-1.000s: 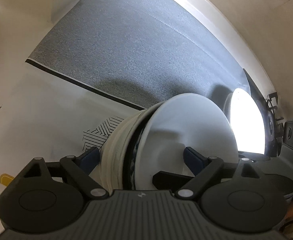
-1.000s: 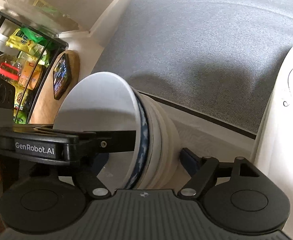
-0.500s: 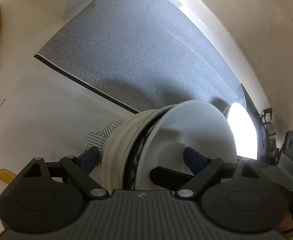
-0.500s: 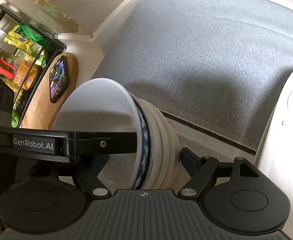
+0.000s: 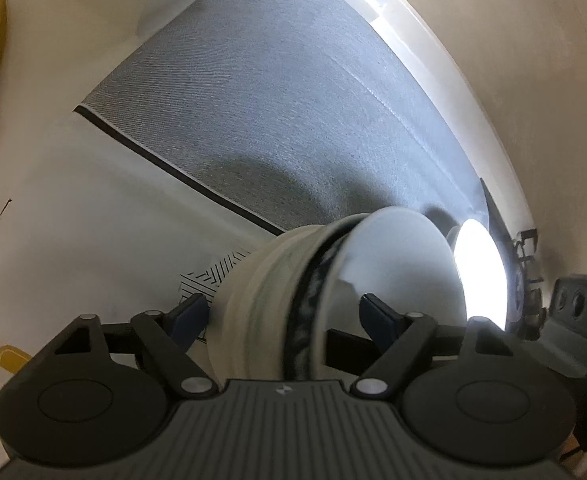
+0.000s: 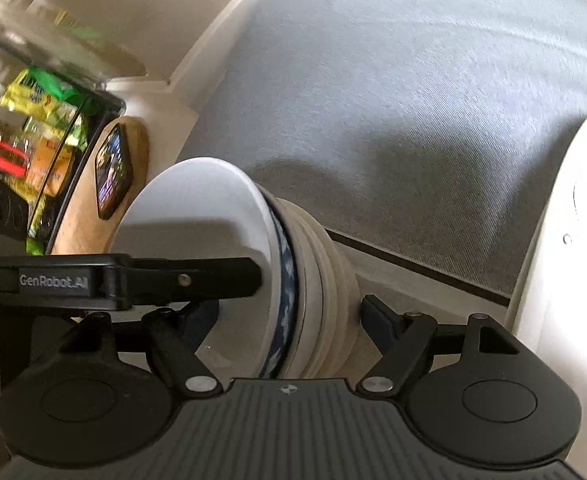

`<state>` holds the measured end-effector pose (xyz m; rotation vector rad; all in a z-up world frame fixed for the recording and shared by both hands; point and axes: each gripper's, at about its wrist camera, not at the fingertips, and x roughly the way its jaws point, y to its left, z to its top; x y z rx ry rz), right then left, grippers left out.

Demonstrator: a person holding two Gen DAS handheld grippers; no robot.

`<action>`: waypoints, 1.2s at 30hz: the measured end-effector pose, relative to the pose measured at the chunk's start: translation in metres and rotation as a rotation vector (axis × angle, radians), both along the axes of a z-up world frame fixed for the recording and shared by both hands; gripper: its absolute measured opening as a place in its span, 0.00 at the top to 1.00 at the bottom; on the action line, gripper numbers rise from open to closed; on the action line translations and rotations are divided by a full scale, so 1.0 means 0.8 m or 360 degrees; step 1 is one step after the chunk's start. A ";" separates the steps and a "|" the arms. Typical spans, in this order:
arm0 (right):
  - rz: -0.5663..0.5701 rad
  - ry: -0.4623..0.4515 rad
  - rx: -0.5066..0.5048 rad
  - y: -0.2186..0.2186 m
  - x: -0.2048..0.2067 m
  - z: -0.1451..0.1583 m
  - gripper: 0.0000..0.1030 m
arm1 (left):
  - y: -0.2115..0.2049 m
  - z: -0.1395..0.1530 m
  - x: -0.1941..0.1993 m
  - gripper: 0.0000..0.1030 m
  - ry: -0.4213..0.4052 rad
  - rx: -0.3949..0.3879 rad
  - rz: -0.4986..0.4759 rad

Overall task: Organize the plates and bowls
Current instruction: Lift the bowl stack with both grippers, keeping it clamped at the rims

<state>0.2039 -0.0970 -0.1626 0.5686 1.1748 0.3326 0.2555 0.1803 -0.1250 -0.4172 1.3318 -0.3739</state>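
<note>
A nested stack of bowls (image 5: 261,304) lies on its side between both grippers; the inner bowl is white with a blue patterned rim (image 5: 313,280). In the left wrist view my left gripper (image 5: 281,314) straddles the stack, its blue pads on either side. In the right wrist view the same stack (image 6: 317,296) sits between my right gripper's (image 6: 289,316) pads, and the left gripper's black finger (image 6: 197,280) reaches into the bowl opening. Both grippers are wide apart around the stack; contact at the pads is partly hidden.
A grey mat (image 5: 293,100) covers the white counter (image 5: 53,220) behind the stack. A bright white plate (image 5: 481,272) stands upright at the right. A rack with snack packets (image 6: 41,136), a wooden board (image 6: 89,216) and a white appliance (image 6: 573,240) border the area.
The bowl stack and both grippers have moved together relative to the mat, with the cameras tilting; the stack looks smaller and lower in both views. The grip looks unchanged.
</note>
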 end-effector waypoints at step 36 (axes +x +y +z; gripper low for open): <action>-0.0060 -0.0025 -0.0098 0.004 -0.008 0.023 0.39 | 0.005 0.016 -0.001 0.25 -0.0027 0.0047 0.0043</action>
